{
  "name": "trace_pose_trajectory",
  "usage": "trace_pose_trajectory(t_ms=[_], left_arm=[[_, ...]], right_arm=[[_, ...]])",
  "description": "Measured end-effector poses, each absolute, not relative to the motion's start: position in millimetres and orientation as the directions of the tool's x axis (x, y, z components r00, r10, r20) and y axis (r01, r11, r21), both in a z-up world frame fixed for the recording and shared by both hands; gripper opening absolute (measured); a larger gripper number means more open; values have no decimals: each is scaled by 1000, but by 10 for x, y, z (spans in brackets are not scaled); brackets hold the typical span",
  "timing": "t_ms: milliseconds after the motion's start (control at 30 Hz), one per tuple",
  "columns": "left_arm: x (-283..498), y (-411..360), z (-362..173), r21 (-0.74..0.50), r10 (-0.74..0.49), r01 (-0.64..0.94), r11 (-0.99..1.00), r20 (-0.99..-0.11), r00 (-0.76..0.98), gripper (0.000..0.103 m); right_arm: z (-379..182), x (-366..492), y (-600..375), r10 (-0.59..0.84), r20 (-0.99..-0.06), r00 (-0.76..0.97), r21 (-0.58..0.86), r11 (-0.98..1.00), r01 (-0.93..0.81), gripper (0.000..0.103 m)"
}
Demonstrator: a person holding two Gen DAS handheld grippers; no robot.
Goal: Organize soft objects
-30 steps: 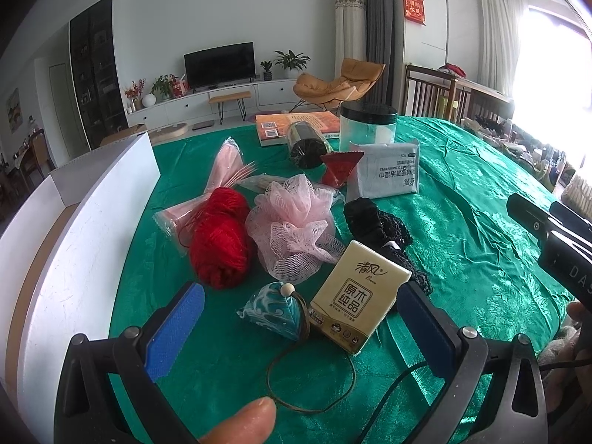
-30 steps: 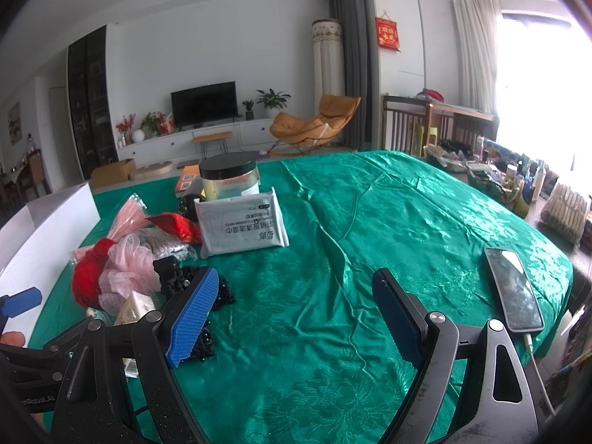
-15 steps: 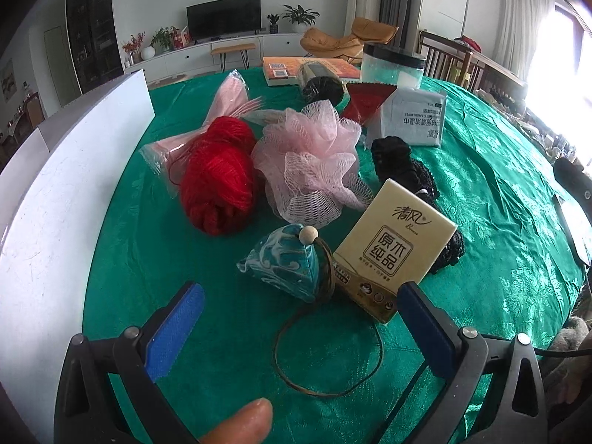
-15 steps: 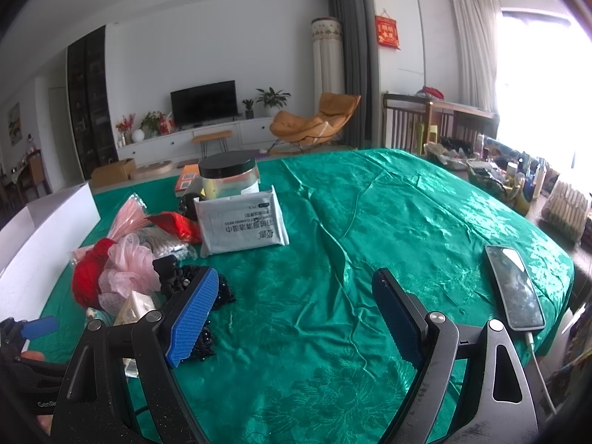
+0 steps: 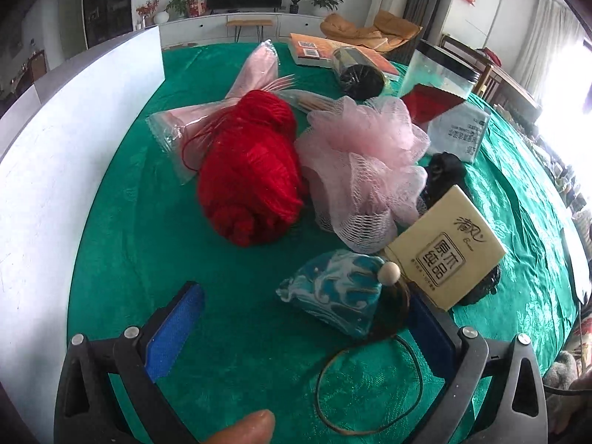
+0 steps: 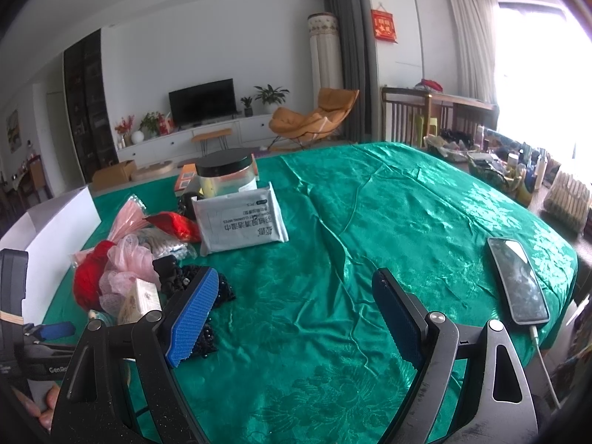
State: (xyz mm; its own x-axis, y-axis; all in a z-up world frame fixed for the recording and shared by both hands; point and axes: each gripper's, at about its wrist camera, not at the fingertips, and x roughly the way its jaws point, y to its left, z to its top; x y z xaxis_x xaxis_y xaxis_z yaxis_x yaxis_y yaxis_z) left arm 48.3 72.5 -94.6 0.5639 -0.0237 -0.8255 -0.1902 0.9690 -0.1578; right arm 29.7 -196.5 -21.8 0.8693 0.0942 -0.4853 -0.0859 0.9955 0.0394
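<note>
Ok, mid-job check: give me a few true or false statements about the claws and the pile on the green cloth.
1. The left claw is open and holds nothing. True.
2. The red yarn lies beside the pink mesh sponge. True.
3. The teal pouch is already inside the white box. False: it lies on the cloth, in front of the left claw.
4. The right claw is shut on the phone. False: it is open, and the phone lies apart on the cloth.
</note>
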Motion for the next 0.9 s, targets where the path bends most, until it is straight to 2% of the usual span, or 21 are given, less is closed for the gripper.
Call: trace_pose_trajectory(t_ms=[67, 233, 367, 733, 900], left_arm=[[524, 806, -1004, -169, -28, -211, 963, -837, 547, 103], [594, 779, -1043, -96, 21, -181, 979, -831, 555, 103], [671, 657, -1090, 14, 89, -136, 991, -823, 561, 103], [812, 740, -1104, -15, 66, -135, 991, -815, 576, 103], [806, 735, -1104, -14, 66, -135, 991, -815, 576, 103]], right_arm=[[-226, 320, -1984, 97, -490, 866, 46, 995, -86, 87], [-242, 256, -1905, 101, -494, 863, 55, 995, -85, 87], [-246, 257, -1915, 102, -500, 860, 59, 995, -84, 87], [-236, 128, -1831, 106, -512, 853, 90, 994, -69, 87], [-254, 177, -1828, 103, -552, 828, 103, 993, -55, 87]])
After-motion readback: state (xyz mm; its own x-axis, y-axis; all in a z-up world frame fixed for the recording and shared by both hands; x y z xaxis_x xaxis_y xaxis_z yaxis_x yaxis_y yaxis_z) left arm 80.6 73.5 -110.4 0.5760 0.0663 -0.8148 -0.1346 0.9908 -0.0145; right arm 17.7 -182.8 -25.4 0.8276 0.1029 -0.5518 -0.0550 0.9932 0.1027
